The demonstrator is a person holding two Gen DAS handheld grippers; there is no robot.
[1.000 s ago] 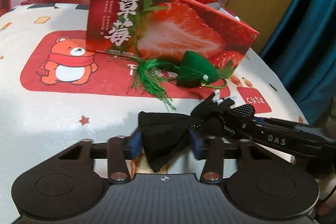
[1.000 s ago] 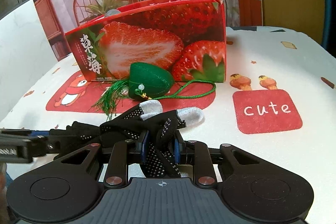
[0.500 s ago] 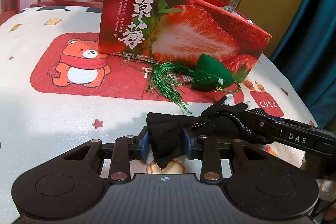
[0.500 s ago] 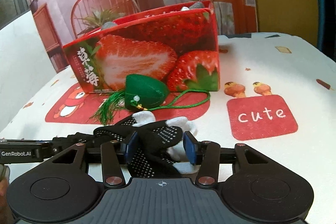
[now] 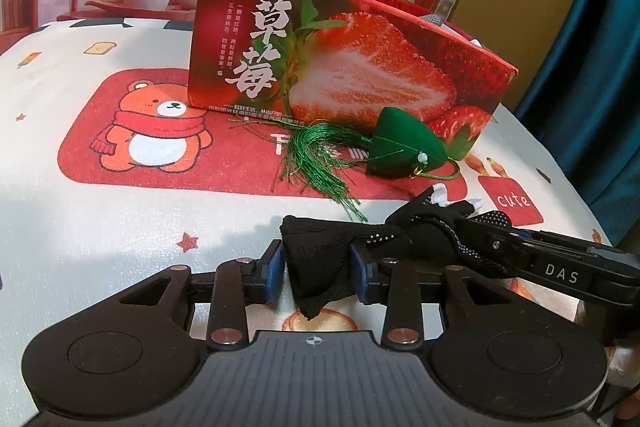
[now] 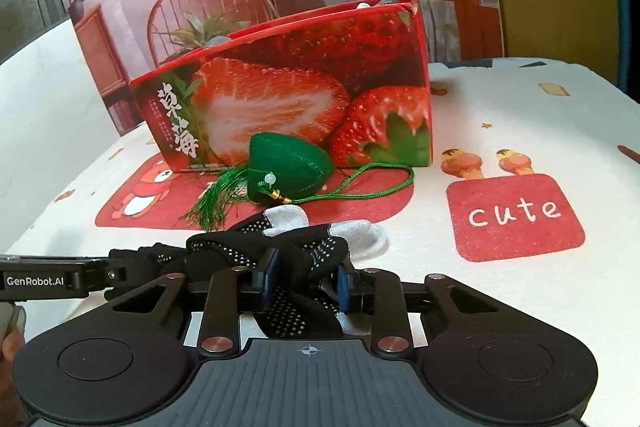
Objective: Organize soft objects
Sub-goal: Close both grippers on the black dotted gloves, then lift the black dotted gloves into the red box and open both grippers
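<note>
Desk (image 5: 100,227): covered by a white cloth printed with a bear in a red panel at the left and a red "cute" patch at the right.
Left tool (image 5: 318,269): its blue pads are clamped on the cuff end of the black glove (image 5: 320,259); the jaws have just been widening slightly, with the cloth between them.
Glove: stretched sideways just above the desk between the two tools, its dotted palm and white fingertips toward the right.
Box (image 5: 340,67): a red carton printed with strawberries stands upright behind the glove.
Pouch (image 5: 404,147): a green stuffed charm with tassel and cord lies on the desk against the foot of the box.
Right tool (image 6: 306,283): clamped on the glove's dotted finger end, its jaws having just been closing on it.
</note>
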